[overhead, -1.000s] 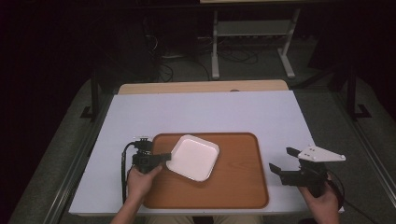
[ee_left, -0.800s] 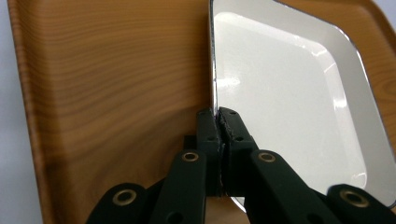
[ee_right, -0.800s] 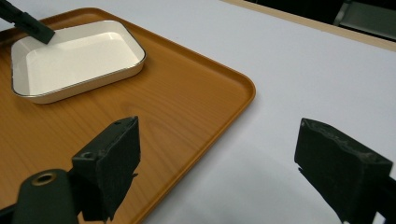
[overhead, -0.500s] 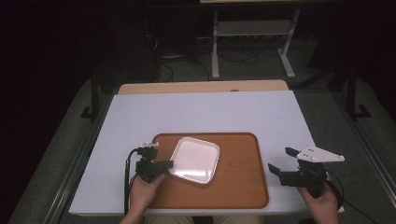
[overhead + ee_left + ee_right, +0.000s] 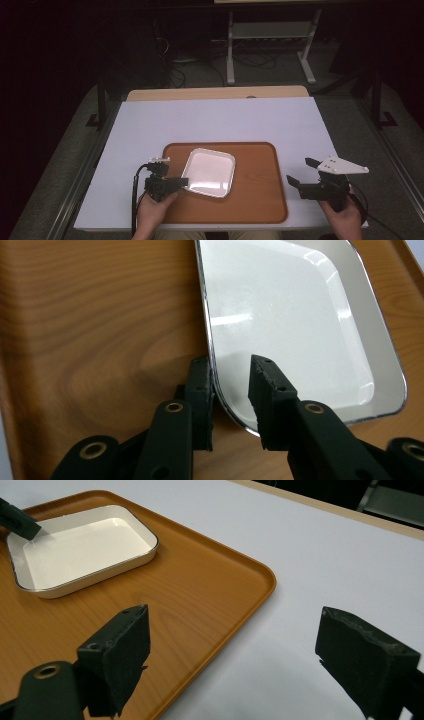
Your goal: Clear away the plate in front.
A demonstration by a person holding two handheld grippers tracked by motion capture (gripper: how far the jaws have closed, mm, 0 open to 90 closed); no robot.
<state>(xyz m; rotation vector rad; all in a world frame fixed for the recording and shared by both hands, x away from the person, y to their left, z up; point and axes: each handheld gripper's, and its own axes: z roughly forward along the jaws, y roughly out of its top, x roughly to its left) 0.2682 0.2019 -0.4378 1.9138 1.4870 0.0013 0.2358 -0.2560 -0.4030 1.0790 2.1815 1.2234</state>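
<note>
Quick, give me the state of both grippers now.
Left gripper: fingers have just been opening, now open astride the white dish's rim, no longer clamping it.
Right gripper: open wide, holding nothing, beside the wooden tray.

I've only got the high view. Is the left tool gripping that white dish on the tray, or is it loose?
Observer: Loose. In the left gripper view, the left tool's jaws have just been opening. The white dish's rim sits between them, with a gap at the inner jaw.
Operator: Is the dish lifted?
Observer: No. The right gripper view shows it lying flat on the wooden tray.
Operator: Anything in the right tool?
Observer: Nothing. The right tool is wide open, above the tray's edge and the white table.
</note>
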